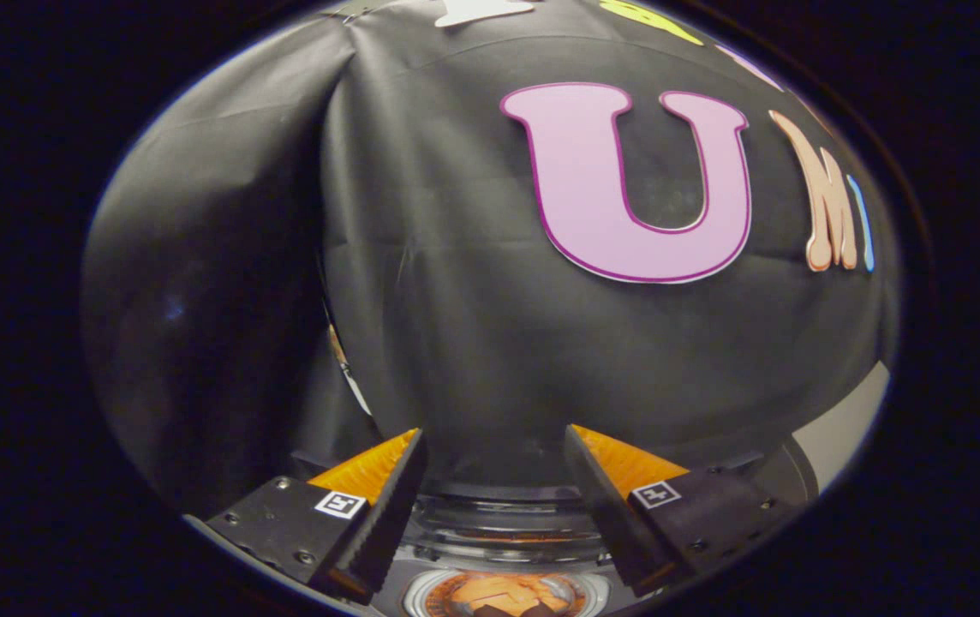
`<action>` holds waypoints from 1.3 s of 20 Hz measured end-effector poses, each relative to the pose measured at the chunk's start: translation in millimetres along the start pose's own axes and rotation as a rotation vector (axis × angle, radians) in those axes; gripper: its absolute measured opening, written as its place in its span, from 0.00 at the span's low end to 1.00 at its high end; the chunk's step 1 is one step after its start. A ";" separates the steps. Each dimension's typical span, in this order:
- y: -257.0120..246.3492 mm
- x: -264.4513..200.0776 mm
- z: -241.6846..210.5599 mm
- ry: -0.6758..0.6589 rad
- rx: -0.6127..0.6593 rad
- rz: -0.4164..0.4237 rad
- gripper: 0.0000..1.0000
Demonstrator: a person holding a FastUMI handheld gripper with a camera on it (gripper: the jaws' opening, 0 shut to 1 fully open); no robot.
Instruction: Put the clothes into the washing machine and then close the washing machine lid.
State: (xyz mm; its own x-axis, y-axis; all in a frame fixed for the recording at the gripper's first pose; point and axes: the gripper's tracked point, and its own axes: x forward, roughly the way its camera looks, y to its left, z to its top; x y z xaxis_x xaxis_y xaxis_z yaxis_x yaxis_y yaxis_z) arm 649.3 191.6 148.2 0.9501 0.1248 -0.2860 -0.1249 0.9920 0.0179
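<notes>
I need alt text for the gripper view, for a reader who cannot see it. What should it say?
The gripper is open, its two fingers spread apart with nothing between them, pointing at the booth's black cloth wall. Below and between the fingers lies the round, clear-topped opening of the washing machine, with something orange inside.

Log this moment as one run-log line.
hand-held gripper: open, nothing between fingers | ahead: black cloth wall | below fingers: washing machine, lid state unclear | clothes: orange item below
</notes>
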 end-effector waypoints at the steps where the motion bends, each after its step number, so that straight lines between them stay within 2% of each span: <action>1: 0.7 5.4 -4.4 0.016 0.007 -0.006 0.97; 4: -3.0 19.8 -23.2 0.092 -0.006 -0.036 0.97; 7: -3.8 21.8 -23.2 0.092 -0.006 -0.027 0.98; 11: -3.8 20.6 -24.5 0.107 0.002 -0.030 0.89; 19: -0.4 18.3 -25.7 0.175 0.001 -0.016 0.86; 21: 1.6 21.1 -26.1 0.184 -0.001 0.001 0.82; 26: 1.3 21.4 -26.1 0.165 -0.012 0.005 0.80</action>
State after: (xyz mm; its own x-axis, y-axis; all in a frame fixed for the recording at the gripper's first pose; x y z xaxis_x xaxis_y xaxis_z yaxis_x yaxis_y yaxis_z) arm 662.0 195.0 117.2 0.8896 0.1237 -0.4396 -0.1335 0.9910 0.0087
